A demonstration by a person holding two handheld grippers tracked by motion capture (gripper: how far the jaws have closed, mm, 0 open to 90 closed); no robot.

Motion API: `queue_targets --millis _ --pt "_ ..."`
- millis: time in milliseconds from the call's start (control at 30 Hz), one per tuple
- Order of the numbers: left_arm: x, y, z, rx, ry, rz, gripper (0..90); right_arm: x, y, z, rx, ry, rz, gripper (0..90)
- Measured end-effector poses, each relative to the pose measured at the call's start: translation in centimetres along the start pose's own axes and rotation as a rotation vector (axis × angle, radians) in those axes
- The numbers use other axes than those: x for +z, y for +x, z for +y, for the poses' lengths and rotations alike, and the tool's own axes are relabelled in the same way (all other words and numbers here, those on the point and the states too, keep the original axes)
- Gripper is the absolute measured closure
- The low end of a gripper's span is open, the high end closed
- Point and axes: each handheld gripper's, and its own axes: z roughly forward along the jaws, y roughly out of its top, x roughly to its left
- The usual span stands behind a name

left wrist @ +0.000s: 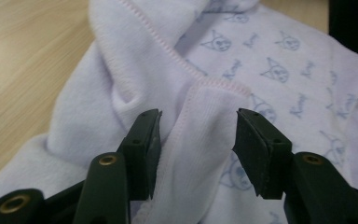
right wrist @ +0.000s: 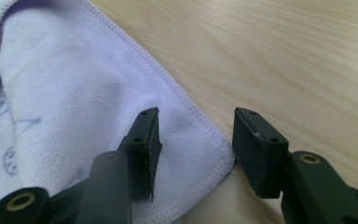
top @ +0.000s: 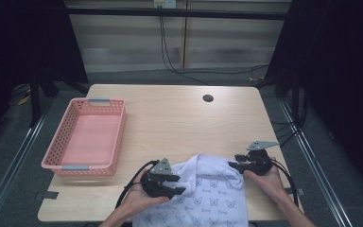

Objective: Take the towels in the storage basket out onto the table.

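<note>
A white cloth point(top: 208, 194) with small blue printed motifs lies crumpled at the table's front edge, partly hanging off it. My left gripper point(top: 179, 185) is at the cloth's left side. In the left gripper view its jaws point(left wrist: 198, 123) stand apart around a raised hemmed fold of the cloth point(left wrist: 279, 65), without pinching it. My right gripper point(top: 234, 161) is at the cloth's far right corner. In the right gripper view its jaws point(right wrist: 196, 122) straddle the stitched corner of the cloth point(right wrist: 74, 93), with bare wood beside the right pad point(right wrist: 254, 149).
A pink plastic basket point(top: 85, 169) with nothing in it stands on the left of the wooden table point(top: 179, 123). A round cable hole point(top: 208, 98) sits near the table's far edge. Cables run along the floor behind.
</note>
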Motion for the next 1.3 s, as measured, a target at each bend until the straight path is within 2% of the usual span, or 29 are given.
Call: queue_targets --millis 67,167,200,267,300,367,400,467,500,533,567,600,633,667,700,733,800,833,867,1000,1067,1133,1200,1300 --pt "0.0 -0.1 0.2 0.004 -0.021 -0.018 54.4 -0.1 0.2 -0.1 -0.009 0.007 0.013 63.7" --pt "0.5 0.1 0.4 -0.01 -0.007 -0.006 60.4 -0.2 0.3 -0.2 -0.006 0.016 0.054 75.8" --pt "0.8 0.1 0.5 -0.006 0.002 0.01 62.0 -0.1 0.3 -0.2 -0.008 0.015 0.059 78.5" --pt "1.4 0.0 0.7 -0.004 0.013 0.004 61.6 -0.3 0.3 -0.1 -0.004 0.007 0.067 83.2" --pt "1.7 -0.2 0.8 0.013 0.027 0.013 59.8 -0.5 0.3 0.0 0.0 -0.005 0.06 84.3" --pt "2.3 -0.4 0.9 0.021 0.047 0.005 54.7 -1.3 0.1 0.2 0.016 -0.048 0.065 85.9" --pt "2.6 -0.6 0.9 0.027 0.062 0.016 53.6 -1.8 0.0 0.3 0.025 -0.079 0.071 86.2" --pt "3.0 -0.8 0.8 0.062 0.094 0.005 52.0 -2.6 -0.3 0.3 0.042 -0.121 0.078 86.6" --pt "3.2 -1.1 0.8 0.06 0.091 0.008 54.2 -3.0 -0.4 0.4 0.051 -0.14 0.077 86.6" --pt "3.3 -1.2 0.8 0.079 0.113 -0.005 57.3 -3.3 -0.4 0.4 0.058 -0.154 0.079 86.6" --pt "3.3 -1.3 0.8 0.092 0.121 0.007 64.1 -3.6 -0.5 0.4 0.063 -0.167 0.084 86.6" --pt "3.3 -1.3 0.8 0.086 0.118 0.024 72.0 -3.8 -0.6 0.5 0.072 -0.177 0.087 86.7" --pt "3.2 -1.2 0.8 0.067 0.11 0.001 77.3 -3.9 -0.7 0.5 0.075 -0.182 0.091 86.6" --pt "3.0 -1.0 0.8 0.067 0.101 0.009 82.8 -4.0 -0.7 0.6 0.079 -0.191 0.096 86.6" --pt "2.7 -0.8 0.8 0.056 0.088 0.018 84.4 -4.1 -0.7 0.6 0.086 -0.193 0.099 86.6" --pt "2.4 -0.5 0.9 0.026 0.066 0.008 85.2 -4.2 -0.8 0.7 0.089 -0.194 0.102 86.6" --pt "1.1 0.0 1.1 -0.009 0.01 0.009 85.7 -4.3 -0.8 0.8 0.091 -0.206 0.104 86.6" --pt "0.4 0.3 1.2 -0.024 -0.029 -0.001 85.9 -4.5 -0.8 0.9 0.086 -0.21 0.106 86.6" --pt "-0.3 0.5 1.3 -0.04 -0.071 0.006 86.0 -4.7 -0.9 1.0 0.087 -0.215 0.105 86.6" --pt "-3.5 1.4 1.9 -0.066 -0.187 0.05 85.8 -5.8 -1.2 1.5 0.09 -0.243 0.104 86.6" --pt "-4.6 1.9 1.9 -0.072 -0.218 0.087 85.7 -6.5 -1.4 1.8 0.087 -0.258 0.102 86.6" --pt "-5.6 2.6 2.0 -0.105 -0.258 0.102 85.7 -7.3 -1.6 2.0 0.085 -0.275 0.093 86.6" --pt "-6.5 2.9 2.3 -0.105 -0.278 0.143 85.9 -8.0 -1.6 2.3 0.082 -0.295 0.089 86.7" --pt "-7.7 3.4 3.2 -0.116 -0.326 0.169 85.9 -8.9 -1.7 2.8 0.077 -0.314 0.081 86.7"
